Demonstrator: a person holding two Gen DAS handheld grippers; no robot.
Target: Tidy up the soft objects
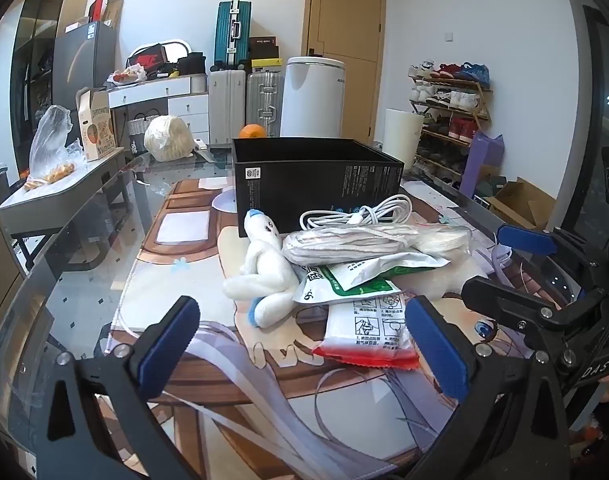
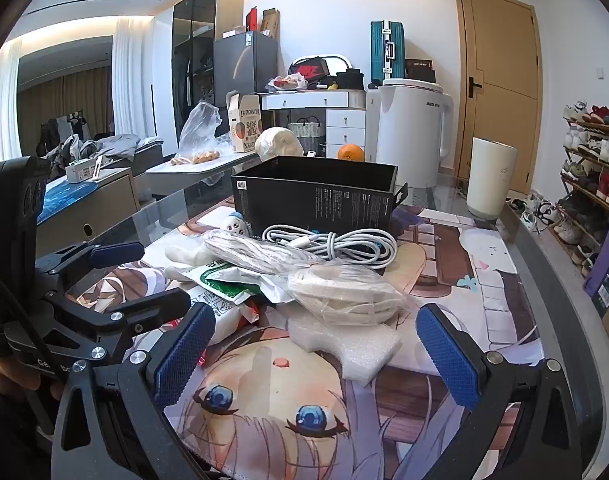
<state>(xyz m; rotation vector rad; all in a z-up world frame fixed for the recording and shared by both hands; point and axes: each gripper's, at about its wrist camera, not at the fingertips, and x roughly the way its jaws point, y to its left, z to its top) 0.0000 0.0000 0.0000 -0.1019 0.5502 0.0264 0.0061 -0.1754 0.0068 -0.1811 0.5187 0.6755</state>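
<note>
On the printed mat (image 2: 444, 248) that covers the glass surface (image 1: 84, 288), just in front of an open black box (image 1: 316, 184), lies a loose heap of soft things. A white plush toy (image 1: 260, 276) with blue trim sprawls at the heap's left edge in the left wrist view. Beside it a coiled white cable (image 2: 332, 244) rests against the box, touching a bagged bundle of white cord (image 1: 352, 242). Under these lie a green-and-white pouch (image 1: 344, 280) and a white packet with a red edge (image 1: 368, 332). A piece of white foam (image 2: 356, 344) sits nearest the right claw (image 2: 320, 356), next to a clear bag of white stuff (image 2: 344, 292). Both claws are released, jaws spread wide and empty; the left claw (image 1: 300, 344) hovers before the red-edged packet. An orange (image 2: 350, 153) lies behind the box.
</note>
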